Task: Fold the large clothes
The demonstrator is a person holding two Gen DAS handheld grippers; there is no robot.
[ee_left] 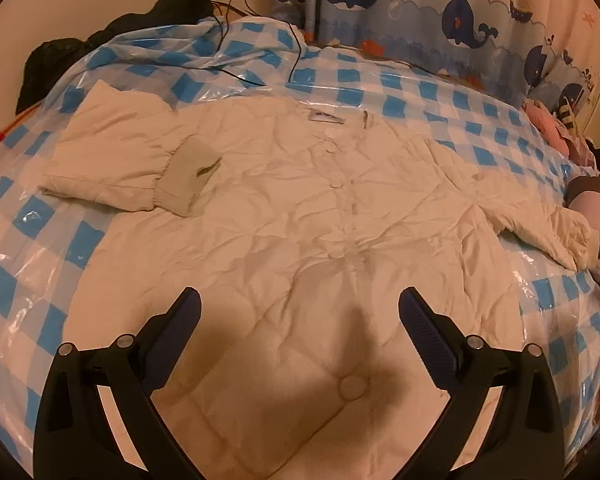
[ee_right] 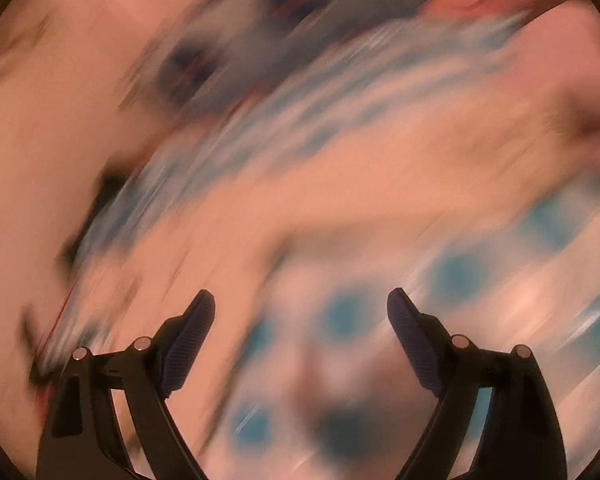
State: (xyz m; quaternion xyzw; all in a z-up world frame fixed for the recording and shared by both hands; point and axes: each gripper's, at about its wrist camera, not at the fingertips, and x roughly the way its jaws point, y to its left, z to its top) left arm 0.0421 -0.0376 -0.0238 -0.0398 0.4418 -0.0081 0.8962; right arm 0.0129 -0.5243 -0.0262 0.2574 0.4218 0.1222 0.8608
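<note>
Left gripper (ee_left: 300, 304) gapes empty above the cream jacket (ee_left: 300, 208) — one sleeve (ee_left: 116, 160) folded in ahead-left. Right gripper (ee_right: 300, 304) spread wide, nothing between — view blurred.

The right wrist view was smeared by heavy motion blur. The right tongs (ee_right: 300, 312) stood wide apart, their dark ribbed pads (ee_right: 192, 340) sharp against the smear, with nothing between them. Behind them ran streaks of a blue-and-white checked cover (ee_right: 456, 272) and a pale cream fabric (ee_right: 340, 184), too blurred to make out further.
</note>
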